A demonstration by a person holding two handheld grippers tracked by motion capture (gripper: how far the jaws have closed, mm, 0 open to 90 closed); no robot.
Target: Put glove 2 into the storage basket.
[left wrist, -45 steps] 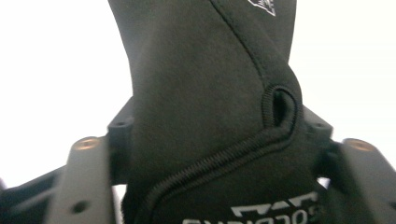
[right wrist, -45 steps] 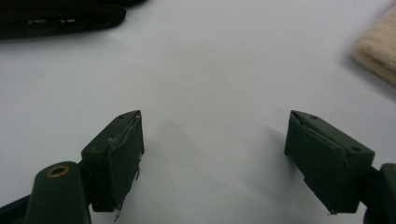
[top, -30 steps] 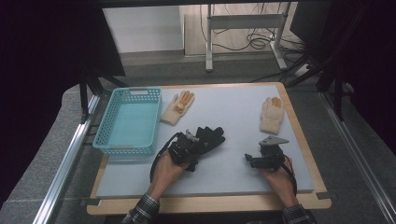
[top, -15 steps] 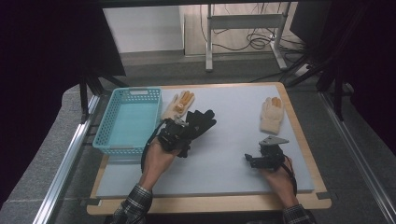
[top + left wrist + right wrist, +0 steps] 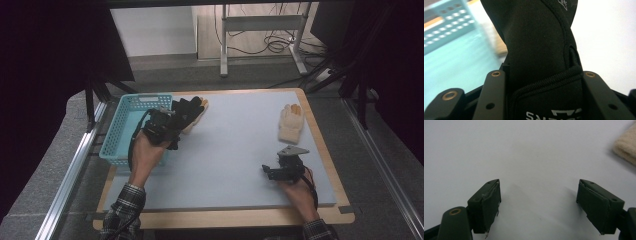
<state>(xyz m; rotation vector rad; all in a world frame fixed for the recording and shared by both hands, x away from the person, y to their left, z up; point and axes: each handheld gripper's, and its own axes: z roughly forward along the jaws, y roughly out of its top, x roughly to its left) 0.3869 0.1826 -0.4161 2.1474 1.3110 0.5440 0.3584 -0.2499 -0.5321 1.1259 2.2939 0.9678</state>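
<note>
Two grippers are in hand over a pale grey-blue mat [image 5: 235,150] laid on a wooden board. From the high view, the left gripper [image 5: 172,120] is held above the mat's far left corner, just beside the teal plastic basket [image 5: 122,127], and carries a black glove [image 5: 189,107] whose fingers hang out over a tan knitted glove [image 5: 197,117] lying beside the basket. That view does not show the grip itself. The left gripper view settles it: the black glove [image 5: 539,50] sits between the two jaws at its cuff end, the fabric bunched and pressed from both sides, a ribbed seam and white lettering visible on it. The jaws are closed on the glove. The same view shows the basket [image 5: 446,37] blurred at its left, with the pale mat behind the glove on the other side.

The right gripper [image 5: 281,171] rests low on the near right part of the mat, well apart from the left one. A second tan knitted glove [image 5: 291,122] lies beyond it near the mat's far right edge. The right gripper view adds what the high view cannot resolve: both jaws stand wide apart with bare mat between them, holding nothing, and the cuff edge of the tan glove [image 5: 626,143] shows at its upper right corner.
</note>
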